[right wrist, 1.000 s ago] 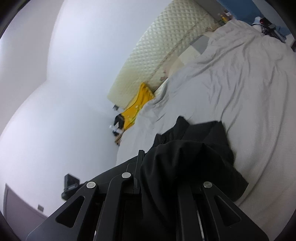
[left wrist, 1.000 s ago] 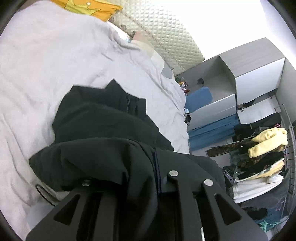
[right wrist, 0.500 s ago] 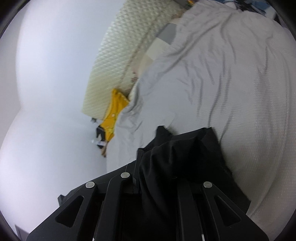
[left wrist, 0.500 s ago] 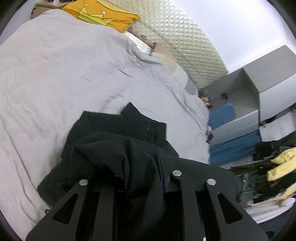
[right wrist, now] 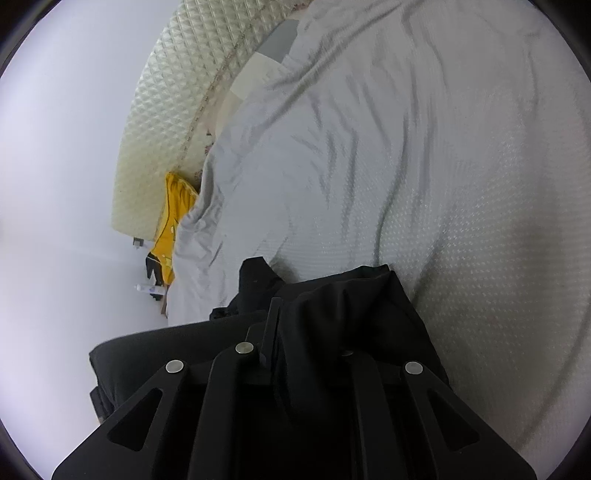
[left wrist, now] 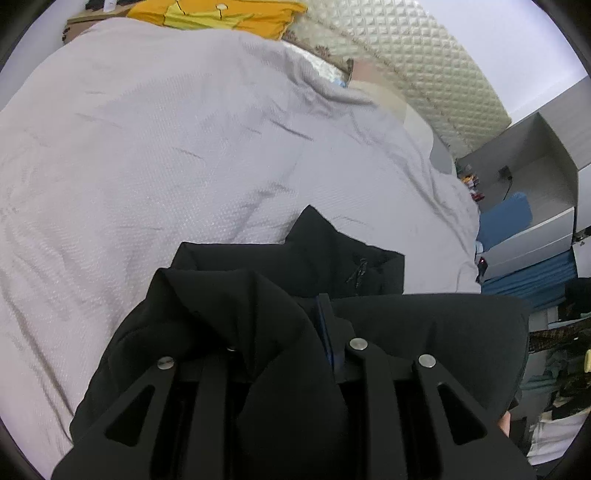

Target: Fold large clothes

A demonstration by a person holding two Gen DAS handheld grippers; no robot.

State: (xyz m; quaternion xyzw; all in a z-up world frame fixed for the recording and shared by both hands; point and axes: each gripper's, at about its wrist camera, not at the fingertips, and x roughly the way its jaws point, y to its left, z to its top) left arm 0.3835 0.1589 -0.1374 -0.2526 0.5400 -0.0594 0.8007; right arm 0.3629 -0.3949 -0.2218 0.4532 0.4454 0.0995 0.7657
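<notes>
A large black garment (left wrist: 332, 258) hangs bunched over the grey-white bed cover (left wrist: 166, 147); its far folded part with a zip lies on the cover. My left gripper (left wrist: 284, 332) is shut on a thick fold of it, and cloth drapes over and hides the fingertips. In the right wrist view the same black garment (right wrist: 351, 306) spills over my right gripper (right wrist: 306, 332), which is shut on another bunch of it just above the bed cover (right wrist: 424, 166). A stretch of cloth runs sideways from each gripper.
A yellow pillow (left wrist: 221, 14) and a quilted headboard (left wrist: 406, 62) stand at the bed's far end. Grey cupboards (left wrist: 535, 177), blue bedding (left wrist: 513, 218) and hanging clothes (left wrist: 561, 387) are beyond the bed's right side. A white wall (right wrist: 55, 184) lies on the other side.
Both grippers have come down and forward toward the bed with the black garment in them. The cover now fills more of each view, and the garment's far part lies flatter.
</notes>
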